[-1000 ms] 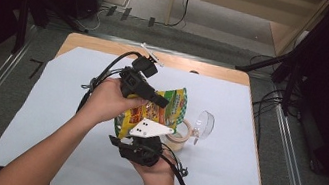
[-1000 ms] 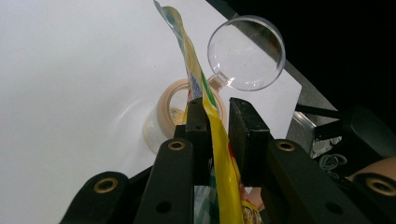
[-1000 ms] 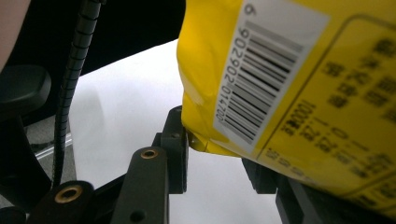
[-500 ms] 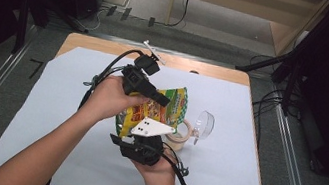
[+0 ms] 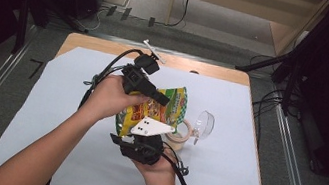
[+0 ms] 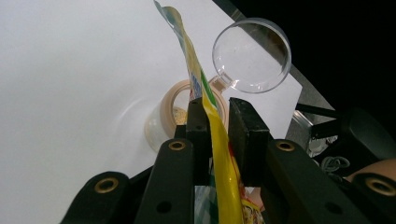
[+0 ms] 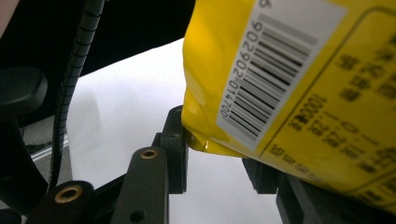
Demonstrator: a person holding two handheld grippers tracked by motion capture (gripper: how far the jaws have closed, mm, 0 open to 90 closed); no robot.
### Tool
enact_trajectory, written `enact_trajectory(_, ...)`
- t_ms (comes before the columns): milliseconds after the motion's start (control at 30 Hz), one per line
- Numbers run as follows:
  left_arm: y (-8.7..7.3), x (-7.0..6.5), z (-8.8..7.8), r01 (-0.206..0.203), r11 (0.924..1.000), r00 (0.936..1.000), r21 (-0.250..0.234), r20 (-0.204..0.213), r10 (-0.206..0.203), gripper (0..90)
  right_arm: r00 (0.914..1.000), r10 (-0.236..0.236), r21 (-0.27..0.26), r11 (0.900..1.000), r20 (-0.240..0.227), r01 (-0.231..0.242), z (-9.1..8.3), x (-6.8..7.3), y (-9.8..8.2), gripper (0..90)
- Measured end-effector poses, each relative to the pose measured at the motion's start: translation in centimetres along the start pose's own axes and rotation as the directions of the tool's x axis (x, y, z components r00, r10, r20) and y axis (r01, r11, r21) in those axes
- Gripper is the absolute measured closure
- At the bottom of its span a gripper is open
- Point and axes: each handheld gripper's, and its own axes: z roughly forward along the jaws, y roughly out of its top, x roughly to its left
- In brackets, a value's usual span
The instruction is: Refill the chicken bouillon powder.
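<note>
we hold the snack bag [image 5: 154,108] pinched in the left gripper [image 5: 163,100] and clamped in the right gripper [image 5: 142,134]; we should pour slowly over the tape roll [image 5: 181,133].

A snack bag [image 5: 157,109], glossy yellow with green and red print, hangs raised above the white-covered tabletop [image 5: 36,117], held between both tools. Its thin sealed edge [image 6: 219,140] runs upright. Its back is plain yellow with a white barcode label [image 7: 275,70] and dark small print.
</note>
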Motion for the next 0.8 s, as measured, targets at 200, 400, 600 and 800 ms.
enact_trajectory(200,-0.02,0.15,-0.27,-0.005,0.9999,1.0,-0.016,-0.005,0.005,79.4,0.9998,-0.016,0.01,1.0,0.01,0.015,0.09,-0.27,0.25,65.7)
enact_trajectory(400,-0.03,0.3,-0.05,0.001,0.9999,1.0,-0.011,-0.006,-0.001,79.4,0.9999,-0.016,0.018,1.0,0.006,0.016,0.08,-0.35,0.19,65.7)
enact_trajectory(600,-0.09,0.36,-0.03,0.0,0.9998,1.0,-0.018,-0.008,-0.001,79.4,0.9997,-0.023,0.026,0.999,0.012,0.023,0.1,-0.5,0.16,65.7)
enact_trajectory(800,0.04,0.48,0.13,-0.003,0.9998,1.0,-0.02,-0.007,0.003,79.3,0.9998,-0.019,0.037,0.999,0.009,0.019,0.05,-0.68,0.2,65.7)
